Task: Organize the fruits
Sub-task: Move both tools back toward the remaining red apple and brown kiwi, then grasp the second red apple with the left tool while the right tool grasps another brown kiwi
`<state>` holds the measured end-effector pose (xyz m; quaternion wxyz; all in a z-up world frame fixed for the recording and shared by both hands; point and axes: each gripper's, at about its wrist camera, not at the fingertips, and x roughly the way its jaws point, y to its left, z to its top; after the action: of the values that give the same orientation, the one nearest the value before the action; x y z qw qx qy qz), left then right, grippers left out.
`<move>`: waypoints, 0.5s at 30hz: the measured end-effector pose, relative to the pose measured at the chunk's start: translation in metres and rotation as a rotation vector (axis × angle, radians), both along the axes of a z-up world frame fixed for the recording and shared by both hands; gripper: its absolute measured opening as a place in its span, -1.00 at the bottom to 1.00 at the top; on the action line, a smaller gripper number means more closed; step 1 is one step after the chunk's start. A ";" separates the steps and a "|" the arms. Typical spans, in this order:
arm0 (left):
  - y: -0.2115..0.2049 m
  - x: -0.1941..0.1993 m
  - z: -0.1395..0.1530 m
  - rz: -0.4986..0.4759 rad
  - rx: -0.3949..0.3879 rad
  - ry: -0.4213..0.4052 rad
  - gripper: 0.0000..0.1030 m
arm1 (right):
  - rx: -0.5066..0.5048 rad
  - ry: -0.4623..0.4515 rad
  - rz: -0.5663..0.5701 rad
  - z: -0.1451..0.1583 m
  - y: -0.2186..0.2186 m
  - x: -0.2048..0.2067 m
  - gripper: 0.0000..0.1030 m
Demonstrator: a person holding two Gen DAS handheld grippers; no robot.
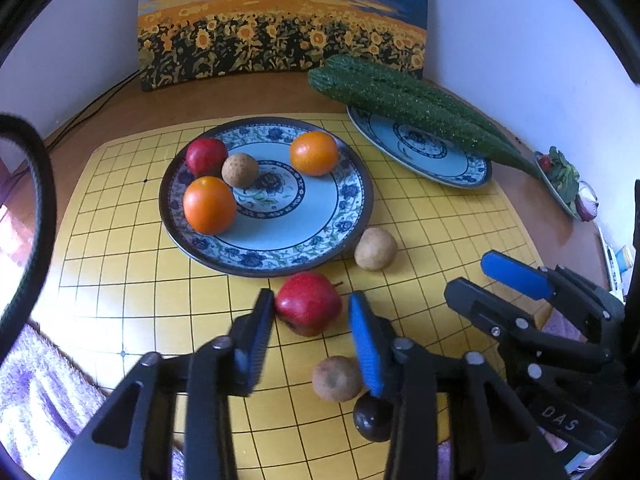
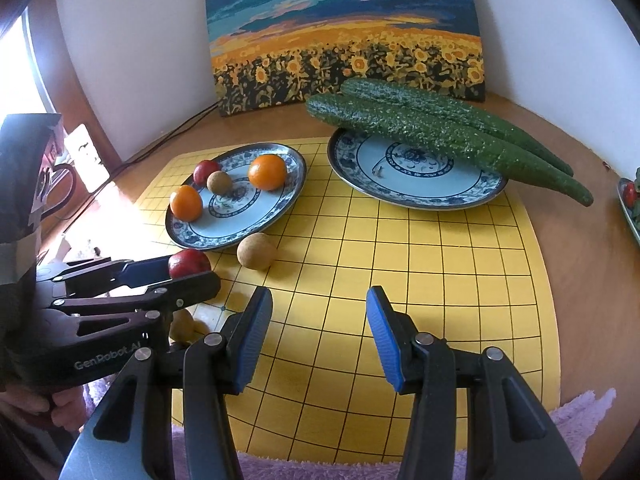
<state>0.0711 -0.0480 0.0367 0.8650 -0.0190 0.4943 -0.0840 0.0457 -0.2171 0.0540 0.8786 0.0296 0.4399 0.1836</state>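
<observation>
While left gripper (image 1: 310, 312) brackets glossy round red apple (image 1: 309, 303) near patterned plate (image 1: 352, 216) edge, pads not clamped; right gripper (image 2: 320, 336) open, empty, over gridded yellow mat (image 2: 440, 280).

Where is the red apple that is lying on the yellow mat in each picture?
Left wrist view: red apple low centre, between the left gripper fingers.
Right wrist view: red apple at left, partly behind the left gripper.
Shared landmark: the sunflower painting at the back.

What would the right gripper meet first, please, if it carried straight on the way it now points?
Probably only the bare yellow grid mat; nothing lies between the open right gripper fingers, though depth is uncertain.
</observation>
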 end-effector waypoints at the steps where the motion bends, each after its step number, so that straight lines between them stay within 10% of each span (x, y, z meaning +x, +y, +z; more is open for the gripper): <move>1: 0.000 0.000 0.000 -0.005 0.001 -0.003 -0.32 | -0.001 0.000 0.001 0.000 0.001 0.000 -0.02; 15: 0.021 -0.008 0.008 0.021 -0.041 -0.023 -0.32 | -0.012 0.002 0.036 -0.001 0.020 0.004 -0.02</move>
<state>0.0630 -0.0265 0.0443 0.8710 -0.0412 0.4822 -0.0852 0.0494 -0.1967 0.0527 0.8749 0.0164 0.4424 0.1967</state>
